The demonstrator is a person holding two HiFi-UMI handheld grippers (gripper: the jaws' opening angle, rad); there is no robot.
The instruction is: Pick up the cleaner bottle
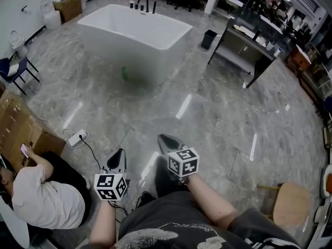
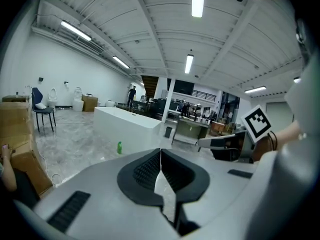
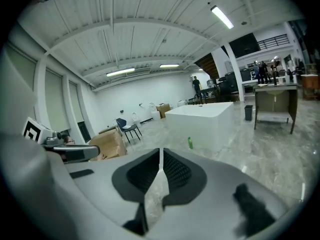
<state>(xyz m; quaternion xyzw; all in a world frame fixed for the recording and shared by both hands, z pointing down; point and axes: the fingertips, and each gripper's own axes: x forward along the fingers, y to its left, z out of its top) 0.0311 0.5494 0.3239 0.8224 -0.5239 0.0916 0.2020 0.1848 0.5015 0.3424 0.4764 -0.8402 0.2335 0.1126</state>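
A small green cleaner bottle [image 1: 124, 73] stands on the marble floor against the near side of a white bathtub [image 1: 136, 32], far ahead of me. It also shows in the left gripper view as a green bottle [image 2: 119, 147] and in the right gripper view as a green bottle [image 3: 190, 143]. My left gripper [image 1: 119, 157] and right gripper [image 1: 167, 141] are held close to my body, well short of the bottle. Both have their jaws together with nothing between them: the left gripper [image 2: 160, 156] and the right gripper [image 3: 160, 156] each show only a thin seam.
A person [image 1: 39, 191] sits at lower left beside cardboard boxes [image 1: 15, 126] and a power strip [image 1: 77, 137] with a cable. A dark table [image 1: 248, 45] and black bin [image 1: 209, 38] stand right of the tub. A wooden stool [image 1: 291, 205] is at lower right, a blue chair [image 1: 14, 69] at left.
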